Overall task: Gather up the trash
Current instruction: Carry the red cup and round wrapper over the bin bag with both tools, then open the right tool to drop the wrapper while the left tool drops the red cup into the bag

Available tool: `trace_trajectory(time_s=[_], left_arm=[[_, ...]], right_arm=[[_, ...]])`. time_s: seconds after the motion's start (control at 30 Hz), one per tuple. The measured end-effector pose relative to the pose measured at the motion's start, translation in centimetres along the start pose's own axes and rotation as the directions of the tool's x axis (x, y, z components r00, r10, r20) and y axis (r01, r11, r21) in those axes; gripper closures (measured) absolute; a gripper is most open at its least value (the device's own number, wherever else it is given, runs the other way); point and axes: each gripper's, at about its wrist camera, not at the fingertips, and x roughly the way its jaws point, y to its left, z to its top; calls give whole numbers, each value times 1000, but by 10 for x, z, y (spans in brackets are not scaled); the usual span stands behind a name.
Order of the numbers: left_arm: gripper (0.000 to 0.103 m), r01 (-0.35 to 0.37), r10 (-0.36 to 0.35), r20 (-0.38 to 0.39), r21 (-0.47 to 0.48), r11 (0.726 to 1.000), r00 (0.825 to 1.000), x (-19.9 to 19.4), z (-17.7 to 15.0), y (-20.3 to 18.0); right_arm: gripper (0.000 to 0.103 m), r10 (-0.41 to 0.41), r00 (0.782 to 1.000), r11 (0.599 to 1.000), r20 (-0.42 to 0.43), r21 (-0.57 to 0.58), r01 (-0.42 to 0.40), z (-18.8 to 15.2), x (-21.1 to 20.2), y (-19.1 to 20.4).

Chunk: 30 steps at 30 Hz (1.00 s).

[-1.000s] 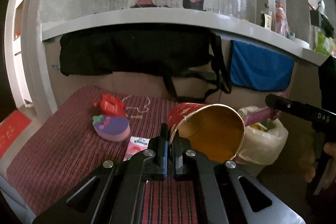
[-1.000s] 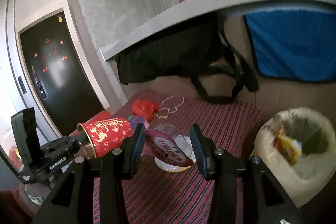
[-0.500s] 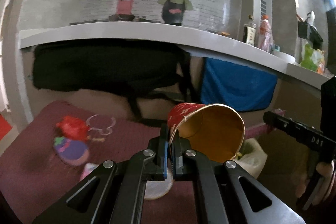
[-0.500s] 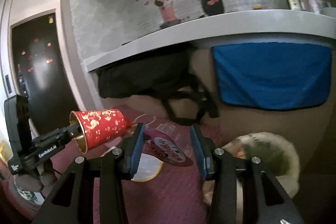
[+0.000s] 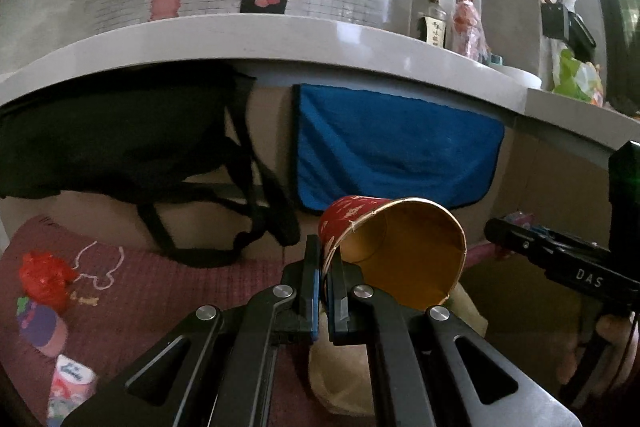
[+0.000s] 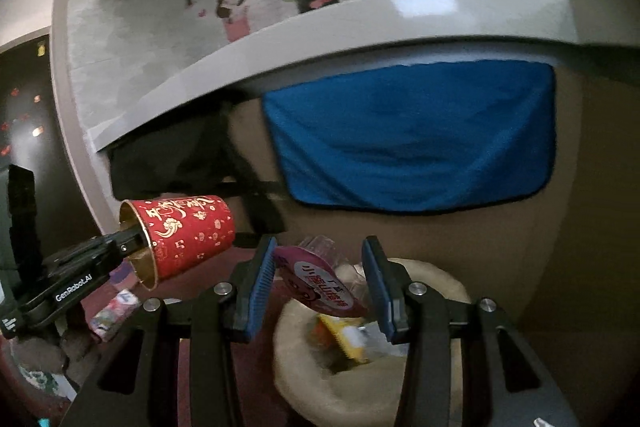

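Note:
My left gripper (image 5: 324,267) is shut on the rim of a red paper cup (image 5: 394,251) with a gold inside, held on its side in the air; the cup also shows in the right wrist view (image 6: 184,231). My right gripper (image 6: 320,279) holds a clear plastic jelly cup with a pink lid (image 6: 320,279) between its blue pads, directly above a bin lined with a pale bag (image 6: 360,379) that holds a yellow wrapper. The bin's bag shows below the cup in the left wrist view (image 5: 340,379).
A dark red striped mat (image 5: 152,299) carries a red crumpled wrapper (image 5: 44,275), a purple and pink toy (image 5: 40,327) and a tissue pack (image 5: 70,389). A black bag (image 5: 120,139) and a blue cloth (image 5: 392,151) hang under a grey counter (image 5: 280,43).
Both grippers have swung to the right, away from the mat and toward the bin. The jelly cup now hangs over the bin's opening, and the red cup is close to it.

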Motion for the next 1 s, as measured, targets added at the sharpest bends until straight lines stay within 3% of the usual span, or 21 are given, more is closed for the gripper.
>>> trace_trajectory(time_s=[0.33,1.0], left_arm=[[101,3,-4,-56,-17,1000,998,33,-8,-20],[101,25,-26,-157,-13,1000,987,74,-27,-53]], right_arm=[[62,-50,999,998,-5,40,50,-7,8,-42],[61,-94,995,992,-17,88,95,-21,16,-79]])
